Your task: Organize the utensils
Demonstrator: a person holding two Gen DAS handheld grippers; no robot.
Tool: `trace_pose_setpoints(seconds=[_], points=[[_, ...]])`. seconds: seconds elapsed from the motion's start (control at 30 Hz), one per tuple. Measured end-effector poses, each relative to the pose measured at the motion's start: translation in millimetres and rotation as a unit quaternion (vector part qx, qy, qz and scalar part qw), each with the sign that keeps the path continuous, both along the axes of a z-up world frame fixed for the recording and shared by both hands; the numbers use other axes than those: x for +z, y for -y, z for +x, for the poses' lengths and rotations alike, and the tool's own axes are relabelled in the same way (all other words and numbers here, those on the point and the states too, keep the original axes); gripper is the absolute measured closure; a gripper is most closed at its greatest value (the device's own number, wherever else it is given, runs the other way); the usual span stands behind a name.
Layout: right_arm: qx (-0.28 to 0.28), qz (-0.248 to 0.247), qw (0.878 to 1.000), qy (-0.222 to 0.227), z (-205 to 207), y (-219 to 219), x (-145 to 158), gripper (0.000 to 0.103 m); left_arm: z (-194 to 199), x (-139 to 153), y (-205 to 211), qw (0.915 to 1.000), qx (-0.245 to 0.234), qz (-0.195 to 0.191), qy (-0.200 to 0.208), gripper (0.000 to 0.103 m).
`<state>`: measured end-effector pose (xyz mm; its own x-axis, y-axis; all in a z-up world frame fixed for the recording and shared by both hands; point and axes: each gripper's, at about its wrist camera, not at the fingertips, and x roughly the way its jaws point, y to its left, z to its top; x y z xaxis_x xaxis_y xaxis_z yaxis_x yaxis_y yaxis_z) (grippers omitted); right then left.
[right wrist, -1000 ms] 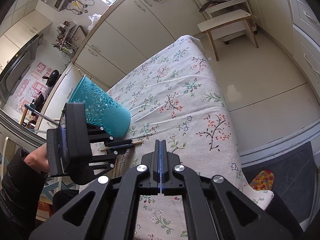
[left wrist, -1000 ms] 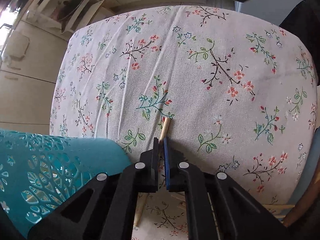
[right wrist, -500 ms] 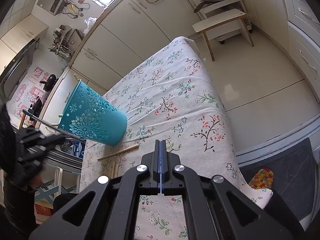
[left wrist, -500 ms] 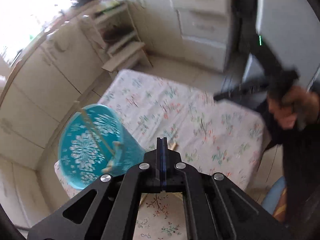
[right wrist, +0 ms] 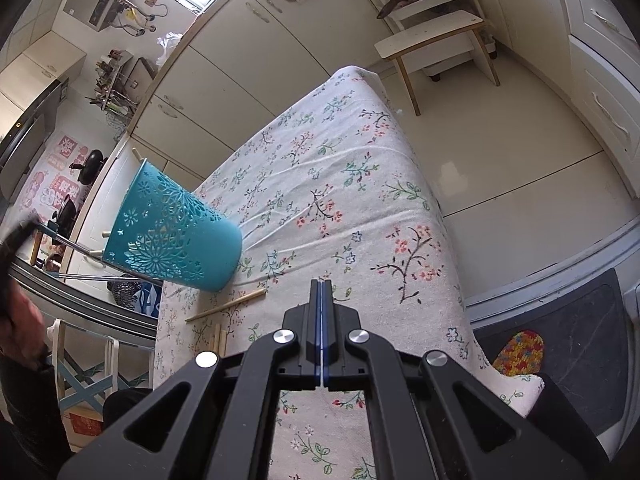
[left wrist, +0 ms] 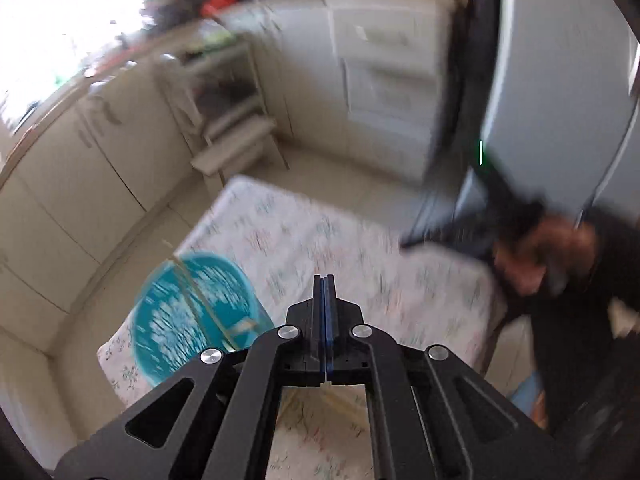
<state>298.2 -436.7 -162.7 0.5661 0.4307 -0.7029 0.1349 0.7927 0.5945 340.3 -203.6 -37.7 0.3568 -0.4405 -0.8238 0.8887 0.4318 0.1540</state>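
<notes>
- Left gripper pinched together, empty; its view is smeared.
- Right gripper likewise.
- Teal holder mid-left; chopsticks below, partly cut off.

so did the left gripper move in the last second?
Yes. The left gripper rose away from the tablecloth: earlier it sat right at the cloth, now the whole table and the teal holder lie below.

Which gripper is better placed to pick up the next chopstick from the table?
Right, probably. The right gripper hangs low, just beyond the loose chopsticks beside the cup. The left gripper sits high above the table; both jaws are shut.
</notes>
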Motion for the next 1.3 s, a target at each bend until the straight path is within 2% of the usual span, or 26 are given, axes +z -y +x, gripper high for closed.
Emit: trace_pose_setpoints(seconds=[0.07, 0.13, 0.2, 0.3, 0.4, 0.53, 0.57, 0.6, 0.63, 0.67, 0.8, 0.9, 1.03, 1.1, 1.13, 1.17, 1.2, 1.3], points=[[0.012, -0.004, 1.000, 0.003, 0.7, -6.4, 1.2, 0.102, -4.2, -35.5, 14.2, 0.9990, -0.016, 0.042, -0.009, 0.091], [0.021, -0.014, 1.000, 0.004, 0.2, -12.0, 2.0, 0.102, 0.1, -70.4, 27.3, 0.9969, -0.013, 0.076, -0.016, 0.062], [0.024, -0.020, 1.000, 0.002, -0.5, -13.8, 1.3, 0.102, 7.7, -98.1, 36.3, 0.9938, -0.015, 0.107, -0.025, 0.056], [0.017, -0.014, 1.000, 0.001, -1.0, -9.8, 0.4, 0.102, 21.2, -124.6, 39.1, 0.9897, -0.014, 0.140, -0.028, 0.056], [0.015, -0.008, 1.000, 0.004, -1.2, -8.6, 0.6, 0.102, 29.9, -138.8, 39.7, 0.9861, -0.016, 0.162, -0.031, 0.058], [0.023, -0.008, 1.000, 0.006, -1.4, -11.7, 1.4, 0.102, 36.9, -165.9, 35.3, 0.9762, -0.024, 0.213, -0.035, 0.070], [0.023, -0.007, 1.000, 0.006, -1.7, -11.8, 1.7, 0.102, 37.3, -167.0, 32.9, 0.9781, -0.027, 0.203, -0.037, 0.073], [0.022, -0.006, 1.000, 0.006, -2.0, -11.3, 1.6, 0.102, 40.2, -166.2, 30.6, 0.9790, -0.024, 0.195, -0.056, 0.082], [0.021, -0.005, 1.000, 0.006, -2.2, -10.5, 1.5, 0.102, 40.8, -167.5, 29.6, 0.9797, -0.018, 0.193, -0.053, 0.100], [0.019, -0.004, 1.000, 0.006, -1.6, -9.3, 1.3, 0.102, 37.9, -172.5, 29.6, 0.9786, -0.019, 0.202, -0.032, 0.099], [0.017, -0.005, 1.000, 0.003, -1.4, -8.2, 0.3, 0.102, 24.1, -168.5, 27.3, 0.9792, -0.020, 0.202, -0.003, 0.103], [0.017, -0.008, 1.000, 0.000, -1.8, -8.0, -1.5, 0.102, 13.7, -144.8, 22.0, 0.9840, -0.015, 0.177, 0.018, 0.103], [0.012, -0.011, 1.000, -0.005, -1.8, -6.5, -2.8, 0.102, -0.6, -92.5, 6.6, 0.9927, -0.005, 0.117, 0.028, 0.103], [0.012, -0.011, 1.000, -0.004, -2.2, -7.1, -2.3, 0.102, -0.8, -58.3, -6.1, 0.9979, 0.011, 0.062, 0.017, 0.103], [0.013, -0.013, 1.000, -0.004, -2.4, -7.9, -1.9, 0.102, 1.0, -32.2, -18.0, 0.9995, 0.025, 0.018, 0.010, 0.103], [0.013, -0.014, 1.000, -0.004, -2.3, -8.6, -2.1, 0.102, -0.7, -13.8, -24.8, 0.9993, 0.034, -0.009, 0.008, 0.103], [0.014, -0.014, 1.000, -0.005, -2.0, -9.0, -2.5, 0.102, 4.0, 9.9, -37.5, 0.9975, 0.049, -0.052, 0.002, 0.103], [0.015, -0.017, 1.000, -0.008, -1.8, -10.3, -4.0, 0.102, 15.6, 56.6, -63.4, 0.9874, 0.083, -0.135, 0.008, 0.103]])
